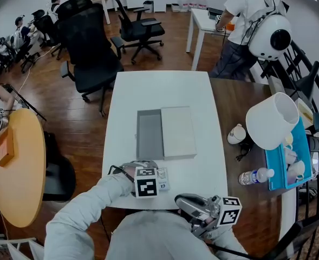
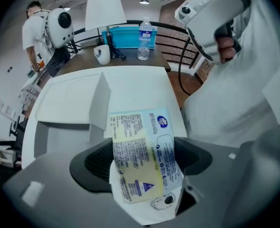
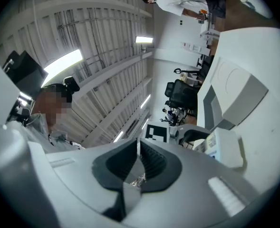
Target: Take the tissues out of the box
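**Soft tissue pack is out of the box, clamped in the left claw**

The white bench carries the open grey box near its centre. The pale lid lies flat at the box's 3 o'clock, touching it. From the head view the box's inside looks bare.

The tissue pack is out of the box, at its 6 o'clock over the near bench edge. The left claw grasps it, jaws set wide with a pad pressing each long side and the printed label facing the camera.

The pack is probably light and soft, and its glossy film wrap may be slippery. It should give under pressure, so a moderate squeeze across the mid-body, as here, likely suits it better than pinching a corner or seam.

The right claw is clenched on nothing, tilted up towards the ceiling at the pack's 4 o'clock
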`<control>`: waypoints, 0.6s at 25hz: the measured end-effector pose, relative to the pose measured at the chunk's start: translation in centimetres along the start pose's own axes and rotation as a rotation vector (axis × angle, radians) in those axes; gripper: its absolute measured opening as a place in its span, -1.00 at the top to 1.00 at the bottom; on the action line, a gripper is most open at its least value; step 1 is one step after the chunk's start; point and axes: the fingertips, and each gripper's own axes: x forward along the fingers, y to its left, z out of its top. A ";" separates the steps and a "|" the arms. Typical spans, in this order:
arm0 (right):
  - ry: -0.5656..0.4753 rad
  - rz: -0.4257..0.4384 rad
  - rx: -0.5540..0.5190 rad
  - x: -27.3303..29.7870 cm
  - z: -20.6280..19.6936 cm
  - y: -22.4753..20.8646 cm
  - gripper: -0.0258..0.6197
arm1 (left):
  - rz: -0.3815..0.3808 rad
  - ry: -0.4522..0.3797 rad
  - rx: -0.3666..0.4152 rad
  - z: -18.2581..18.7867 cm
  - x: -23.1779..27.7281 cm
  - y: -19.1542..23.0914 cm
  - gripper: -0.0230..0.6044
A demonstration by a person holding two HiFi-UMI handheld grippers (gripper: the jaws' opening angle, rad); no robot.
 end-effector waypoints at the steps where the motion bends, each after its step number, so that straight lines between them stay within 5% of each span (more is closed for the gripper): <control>1: -0.003 -0.003 0.000 -0.1 0.0 0.1 0.90 | -0.018 0.005 0.018 0.0 0.8 -0.2 -0.37; 5: -0.015 -0.018 -0.005 -0.3 0.1 0.1 0.90 | -0.053 -0.029 0.034 0.4 1.7 -0.2 -0.42; 10: -0.018 -0.028 -0.013 -0.3 0.2 0.1 0.90 | 0.092 -0.201 0.032 1.1 -3.7 1.1 -0.37; 15: -0.017 -0.019 -0.009 0.0 0.3 -0.3 0.90 | 0.272 -0.539 -0.057 0.9 -11.3 -1.2 0.67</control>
